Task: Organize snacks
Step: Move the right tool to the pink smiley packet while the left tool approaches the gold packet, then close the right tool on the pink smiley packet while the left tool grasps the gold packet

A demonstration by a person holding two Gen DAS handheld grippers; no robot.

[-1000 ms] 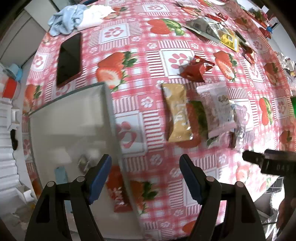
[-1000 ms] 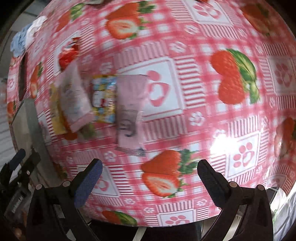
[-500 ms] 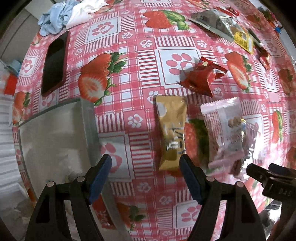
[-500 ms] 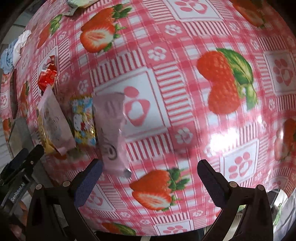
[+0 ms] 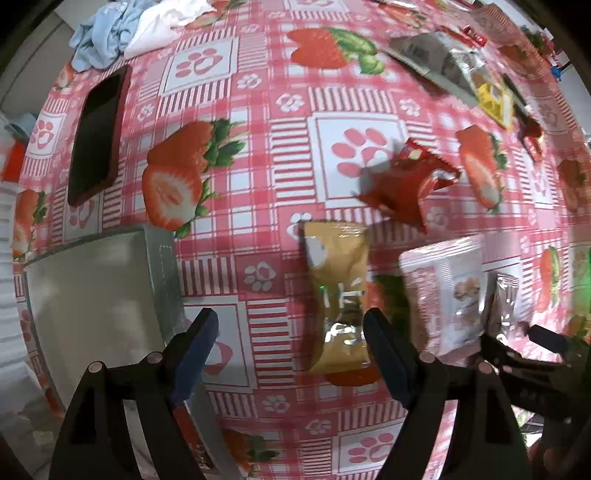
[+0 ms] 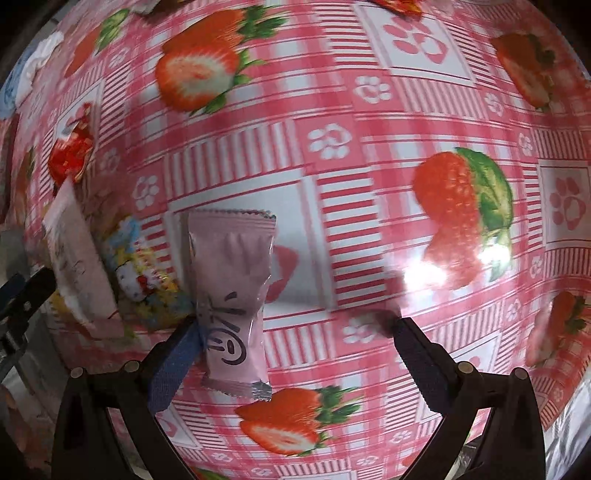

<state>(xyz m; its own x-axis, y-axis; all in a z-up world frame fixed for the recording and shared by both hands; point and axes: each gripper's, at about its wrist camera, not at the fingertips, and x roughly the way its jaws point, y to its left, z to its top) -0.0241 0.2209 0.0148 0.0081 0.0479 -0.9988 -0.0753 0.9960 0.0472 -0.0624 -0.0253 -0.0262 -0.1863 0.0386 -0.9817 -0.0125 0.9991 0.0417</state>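
In the left wrist view my left gripper (image 5: 288,332) is open and empty, low over the strawberry tablecloth; a gold snack packet (image 5: 338,299) lies just beside its right finger. A white-pink packet (image 5: 448,291) and a red packet (image 5: 402,184) lie beyond. In the right wrist view my right gripper (image 6: 295,328) is open; a pink packet with a smiley face (image 6: 232,295) lies flat between the jaws, against the left finger (image 6: 177,354). A colourful cartoon packet (image 6: 144,273) and the white-pink packet (image 6: 81,258) lie to its left.
A grey tray (image 5: 92,291) sits at the table's left edge. A dark phone (image 5: 98,136) and bunched cloths (image 5: 122,29) lie at the far left. Several more packets (image 5: 454,70) lie at the far right. The other gripper (image 5: 532,354) shows at the lower right.
My left gripper has moved away from the tray toward the gold packet. My right gripper has come down and forward so the pink packet now lies between its jaws.
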